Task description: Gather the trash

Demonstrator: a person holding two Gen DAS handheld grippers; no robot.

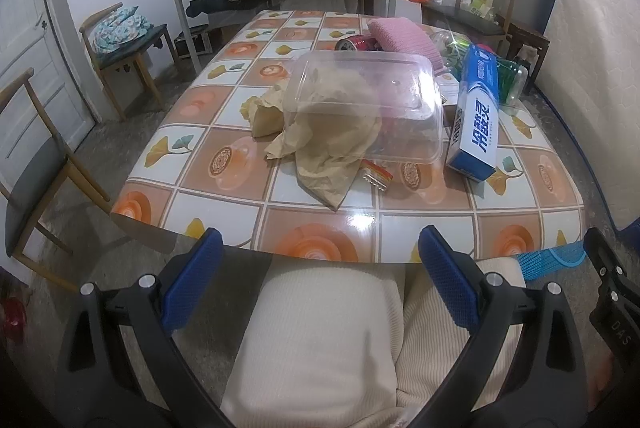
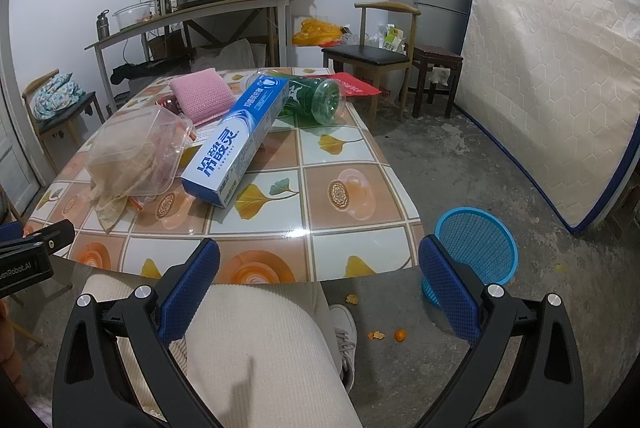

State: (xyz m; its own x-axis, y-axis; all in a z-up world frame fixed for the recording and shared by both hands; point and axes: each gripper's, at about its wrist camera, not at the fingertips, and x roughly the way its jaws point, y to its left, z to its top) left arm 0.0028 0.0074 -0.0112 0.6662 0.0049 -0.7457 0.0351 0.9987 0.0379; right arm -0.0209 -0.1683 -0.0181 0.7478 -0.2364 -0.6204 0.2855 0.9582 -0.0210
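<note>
Both hand-held grippers, left (image 1: 320, 282) and right (image 2: 319, 288), hang released over the person's lap. On the desk (image 1: 224, 163), crumpled brown paper (image 1: 332, 147) lies half hidden under a clear container (image 1: 368, 99). Only the right view shows the whole blue basket (image 2: 476, 248) on the floor, right.

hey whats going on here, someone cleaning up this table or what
A seated person holds two grippers, the left gripper and right gripper, both open and empty near their lap. Nothing is picked up yet. On the patterned table lie a clear plastic container over crumpled brown paper, a blue toothpaste box and a green plastic bottle. A blue mesh basket waits on the floor.
</note>
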